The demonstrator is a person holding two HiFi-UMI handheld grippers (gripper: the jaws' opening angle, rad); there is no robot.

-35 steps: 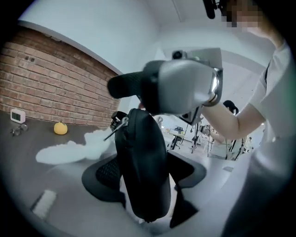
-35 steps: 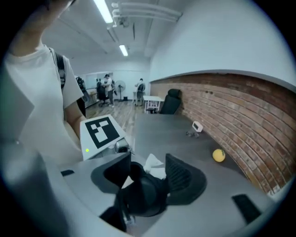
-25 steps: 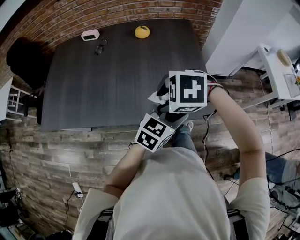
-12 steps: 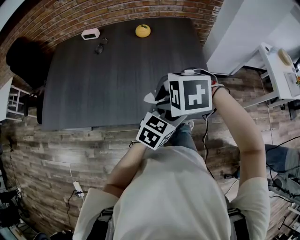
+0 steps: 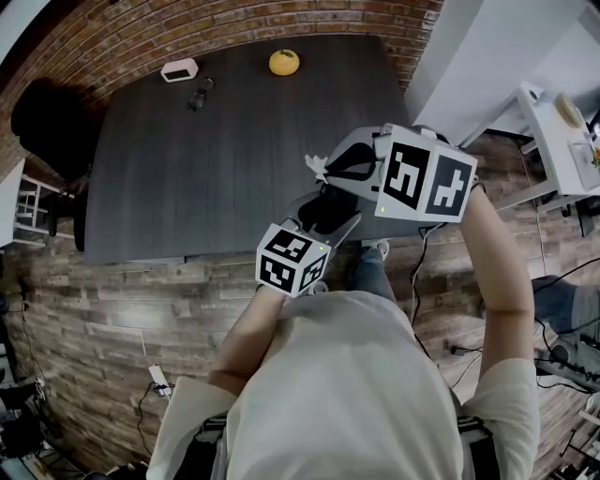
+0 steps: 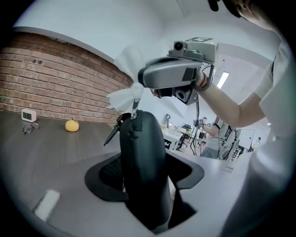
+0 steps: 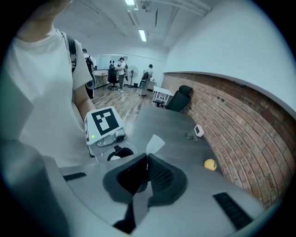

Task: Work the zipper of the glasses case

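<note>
Glasses case (image 6: 141, 139) upright in closing left tool (image 6: 145, 175); right tool (image 7: 147, 159) above pinches pull (image 6: 135, 104).

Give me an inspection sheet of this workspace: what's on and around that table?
Surface: dark wood-grain table.
Job's things: black glasses case, held above the table's near edge; zipper pull at its top.
Clutter: yellow fruit, small white device, small dark item, all near the far edge.
Grippers: left gripper closing on the glasses case between its jaws; right gripper shut on the zipper pull.
Cables: dark cord over the floor; power strip.
Surroundings: brick wall, plank floor, black chair.
</note>
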